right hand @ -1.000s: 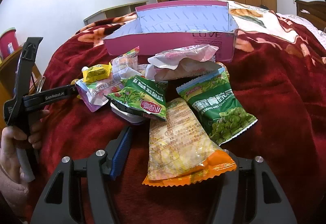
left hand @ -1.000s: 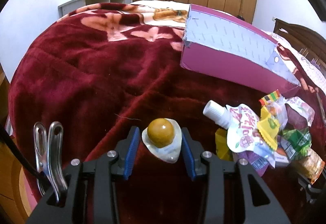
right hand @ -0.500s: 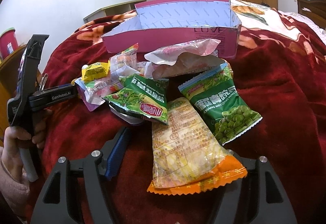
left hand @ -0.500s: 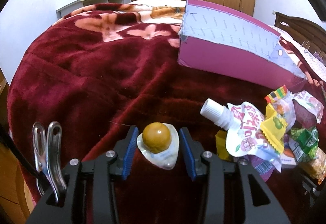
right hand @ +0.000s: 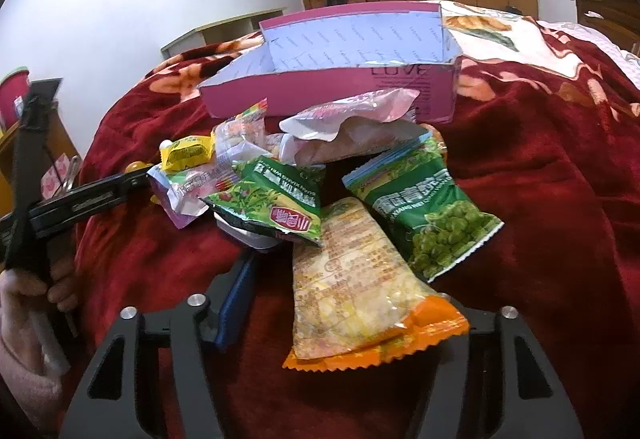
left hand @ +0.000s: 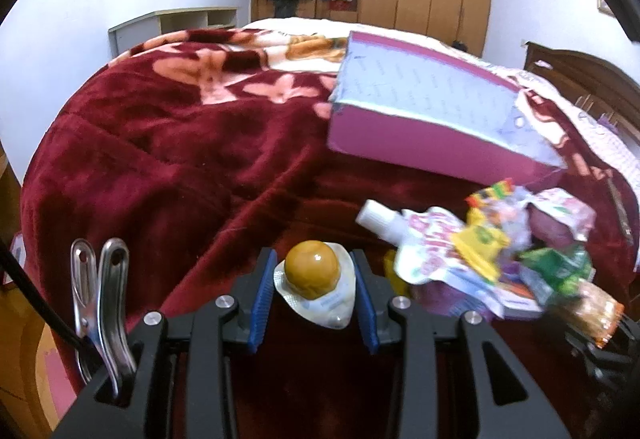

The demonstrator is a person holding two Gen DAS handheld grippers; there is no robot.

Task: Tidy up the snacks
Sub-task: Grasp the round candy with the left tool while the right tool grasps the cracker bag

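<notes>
Left gripper (left hand: 315,281) clamped on the egg pack (left hand: 314,283), blue pads pressed to both edges of its white wrapper, jaws just closed further. Pack held off the red blanket (left hand: 160,159), brown egg facing up between the fingers. Metal clip (left hand: 102,299) sticking up on the gripper's left side.

Right gripper (right hand: 344,299) low over the snack pile, jaws just closing, orange-edged bag (right hand: 360,295) lying between them. Left blue pad (right hand: 236,303) clear of the bag; right pad hidden under it, so grip impossible to call.

Beyond that bag: green pea bag (right hand: 424,215) to its right, second green bag (right hand: 276,203) to its left, yellow packet (right hand: 188,155) and white-capped pouch (left hand: 416,251) further left, pale wrapper (right hand: 352,127) at the back. Pink box (right hand: 340,79) open just behind the pile. Hand (right hand: 28,299) gripping the left gripper's handle at the far left.
</notes>
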